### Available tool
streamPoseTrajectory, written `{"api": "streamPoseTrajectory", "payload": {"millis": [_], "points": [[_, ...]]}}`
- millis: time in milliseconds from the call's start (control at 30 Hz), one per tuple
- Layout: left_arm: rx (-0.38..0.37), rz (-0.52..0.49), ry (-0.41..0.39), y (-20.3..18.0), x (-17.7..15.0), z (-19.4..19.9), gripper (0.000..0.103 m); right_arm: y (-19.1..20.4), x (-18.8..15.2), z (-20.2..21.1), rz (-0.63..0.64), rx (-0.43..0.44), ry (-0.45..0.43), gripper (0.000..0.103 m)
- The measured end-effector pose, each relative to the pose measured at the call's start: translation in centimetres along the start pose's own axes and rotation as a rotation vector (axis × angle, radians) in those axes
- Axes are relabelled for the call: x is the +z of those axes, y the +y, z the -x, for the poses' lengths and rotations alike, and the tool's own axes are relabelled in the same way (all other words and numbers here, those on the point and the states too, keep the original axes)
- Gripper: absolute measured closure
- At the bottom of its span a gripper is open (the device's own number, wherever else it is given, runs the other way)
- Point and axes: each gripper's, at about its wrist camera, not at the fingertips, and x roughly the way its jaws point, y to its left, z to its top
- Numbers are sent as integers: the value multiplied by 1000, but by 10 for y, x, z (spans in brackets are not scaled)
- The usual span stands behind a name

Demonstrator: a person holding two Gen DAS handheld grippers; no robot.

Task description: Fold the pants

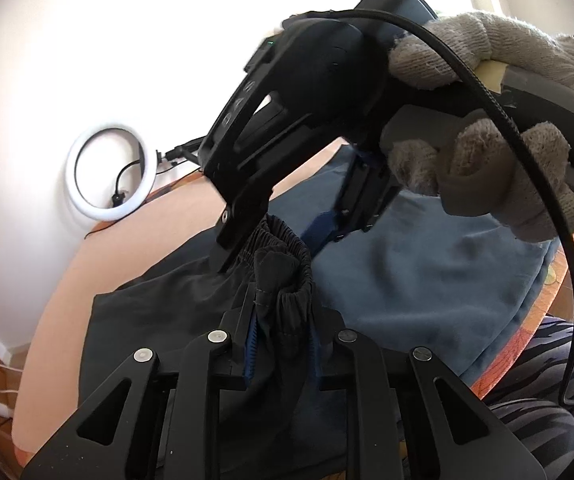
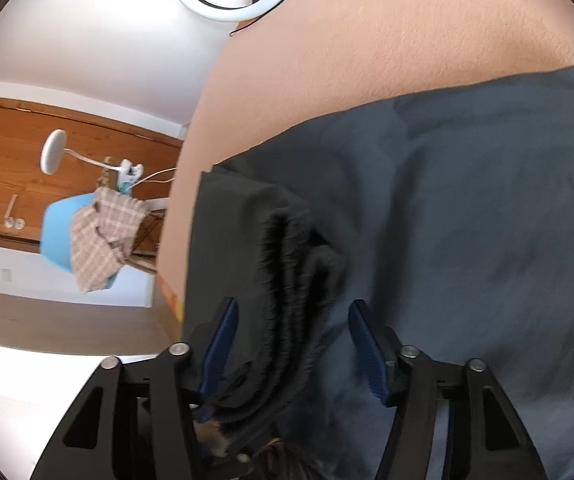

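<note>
waistband pinched, second tool spread

the black pants [image 1: 159, 320] lie on the peach-covered table [image 1: 67, 292], beside a grey-blue cloth [image 1: 427, 280]. their gathered elastic waistband [image 1: 287, 272] bunches upward; the long axis cannot be told. the left tool [image 1: 283, 344] pinches that ribbed waistband. the right tool [image 2: 293, 344] stands spread, ruffled black fabric lying between its blue pads [image 2: 367, 352], and a knit-gloved hand [image 1: 487, 120] holds it.
</note>
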Motion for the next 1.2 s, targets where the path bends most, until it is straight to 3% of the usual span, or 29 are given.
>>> {"api": "streamPoseTrajectory", "payload": {"millis": [100, 200, 300, 433, 567, 733, 1000, 1200], "points": [[-9, -7, 7, -1, -3, -3, 85, 6, -2, -1, 35, -21, -17, 81], [-36, 25, 23, 3, 1, -2, 79, 12, -5, 3, 76, -45, -49, 86], [-107, 99, 40, 20, 4, 1, 60, 12, -9, 13, 95, -42, -81, 86], [-132, 222, 7, 46, -2, 28, 52, 5, -20, 36, 129, -56, -135, 87], [-84, 392, 13, 86, -19, 38, 52, -13, -30, 56, 113, -70, -176, 87], [-34, 496, 87, 119, -43, 24, 51, -41, -42, 84, 60, -84, -226, 87], [-76, 471, 112, 120, -36, 7, 51, -57, -60, 122, 61, -136, -283, 87], [-119, 481, 115, 112, -32, 4, 45, -60, -70, 145, 78, -173, -324, 87]]}}
